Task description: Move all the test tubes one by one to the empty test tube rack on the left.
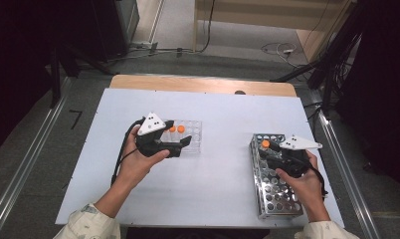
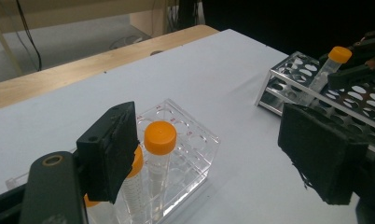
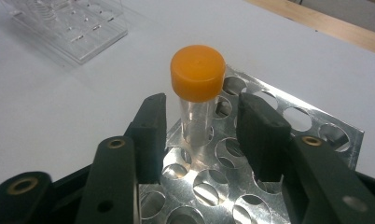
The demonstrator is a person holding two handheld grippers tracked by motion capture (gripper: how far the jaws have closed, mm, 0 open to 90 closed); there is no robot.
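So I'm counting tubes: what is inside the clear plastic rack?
The clear rack holds two orange-capped tubes in the high view. In the left gripper view the left gripper pad half covers one, so a further tube behind it can't be ruled out.

Open tool [image 2: 223,154] beside capped tubes [image 2: 158,154]

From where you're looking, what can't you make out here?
- Lower part of one orange-capped tube in the clear rack: left gripper view, behind the left tongs' pad.
- Whether the right tongs touch the metal rack's tube: too close to tell.
- Tubes' contents: too small.
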